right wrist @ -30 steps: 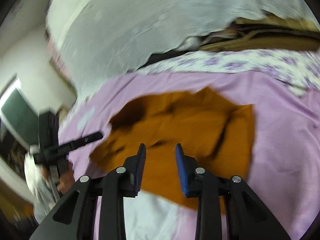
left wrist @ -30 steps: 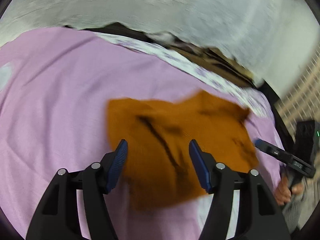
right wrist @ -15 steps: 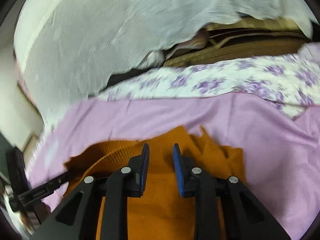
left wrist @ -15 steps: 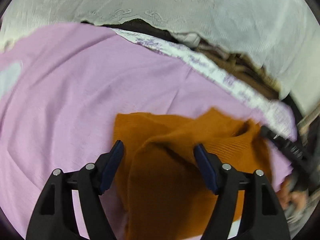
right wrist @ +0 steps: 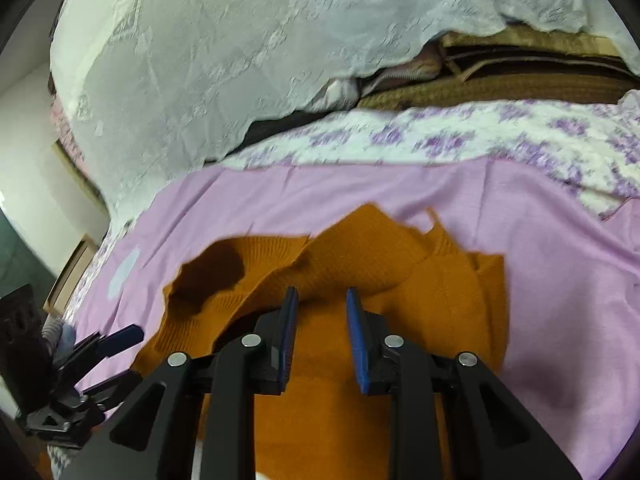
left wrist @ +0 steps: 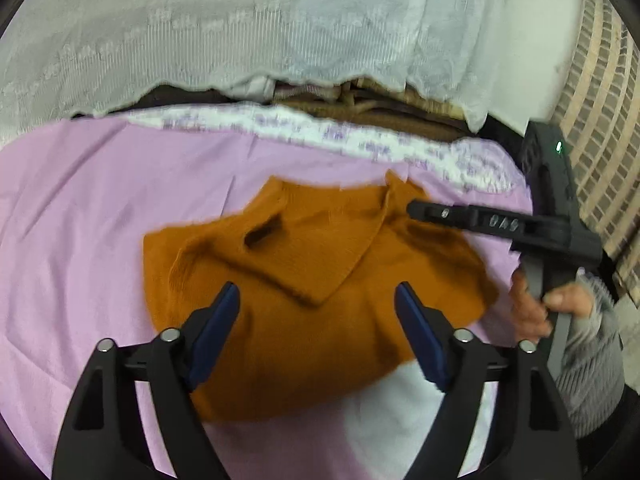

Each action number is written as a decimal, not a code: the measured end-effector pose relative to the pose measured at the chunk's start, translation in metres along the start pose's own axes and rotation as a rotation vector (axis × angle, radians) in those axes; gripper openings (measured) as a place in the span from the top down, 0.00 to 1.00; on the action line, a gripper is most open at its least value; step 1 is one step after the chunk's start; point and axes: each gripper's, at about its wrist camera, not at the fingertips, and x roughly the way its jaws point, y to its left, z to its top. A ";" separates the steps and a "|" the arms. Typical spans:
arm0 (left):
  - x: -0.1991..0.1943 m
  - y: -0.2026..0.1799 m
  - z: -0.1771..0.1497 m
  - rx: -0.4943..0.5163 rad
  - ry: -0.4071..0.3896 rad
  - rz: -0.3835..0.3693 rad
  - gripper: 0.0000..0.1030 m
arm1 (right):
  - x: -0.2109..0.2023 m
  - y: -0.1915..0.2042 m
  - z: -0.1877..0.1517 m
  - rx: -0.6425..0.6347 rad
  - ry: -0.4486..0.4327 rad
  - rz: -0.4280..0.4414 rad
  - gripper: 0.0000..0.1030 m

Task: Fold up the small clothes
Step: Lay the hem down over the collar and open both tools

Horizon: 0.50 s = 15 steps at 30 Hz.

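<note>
An orange knit garment (left wrist: 320,248) lies rumpled on the pink sheet (left wrist: 100,200), with one flap folded over into a point near its middle. My left gripper (left wrist: 316,292) hovers over the garment's near half; its jaws are opening wide and touch no fabric. In the right wrist view, my right gripper (right wrist: 322,294) has its jaws narrow, with a raised ridge of the orange garment (right wrist: 440,300) pinched between the pads. From the left wrist view, the right gripper (left wrist: 414,210) reaches in over the garment's far right corner. The left gripper (right wrist: 124,354) shows at the right view's left edge.
A white lace cover (left wrist: 280,20) drapes over stacked bedding at the back. A floral sheet (left wrist: 320,132) borders the pink one. A pale patch (left wrist: 400,412) shows by the garment's near edge. A hand (left wrist: 532,308) holds the right gripper's handle; a brick wall (left wrist: 600,100) stands right.
The garment has been drawn in and part of it folded over itself. My left jaws have spread wider. The right gripper has come down close onto the fabric at its far right.
</note>
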 end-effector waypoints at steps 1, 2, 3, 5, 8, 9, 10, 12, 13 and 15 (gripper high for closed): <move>0.005 0.003 -0.004 0.009 0.032 0.030 0.24 | 0.001 0.004 -0.002 -0.020 0.014 -0.005 0.75; 0.011 0.006 -0.006 0.015 0.056 0.066 0.24 | 0.004 0.010 -0.004 -0.054 0.028 -0.021 0.75; 0.017 0.009 -0.007 0.015 0.073 0.087 0.24 | 0.007 0.014 -0.006 -0.075 0.038 -0.030 0.75; 0.030 0.016 -0.005 0.000 0.116 0.114 0.24 | 0.013 0.019 -0.009 -0.103 0.058 -0.031 0.74; 0.046 0.022 0.008 0.008 0.111 0.207 0.23 | 0.015 0.018 -0.009 -0.094 0.057 -0.034 0.69; 0.049 0.024 0.014 0.003 0.106 0.244 0.23 | 0.017 0.015 -0.006 -0.081 0.051 -0.038 0.68; 0.054 0.031 0.025 -0.029 0.094 0.295 0.23 | 0.019 0.012 -0.004 -0.066 0.045 -0.039 0.68; 0.057 0.046 0.040 -0.119 0.067 0.348 0.23 | 0.022 0.006 0.001 -0.040 0.030 -0.043 0.68; 0.056 0.061 0.046 -0.218 0.050 0.374 0.23 | 0.022 0.002 0.002 -0.032 0.023 -0.045 0.68; 0.056 0.091 0.047 -0.411 0.054 0.363 0.23 | 0.019 -0.005 0.003 -0.008 0.003 -0.050 0.68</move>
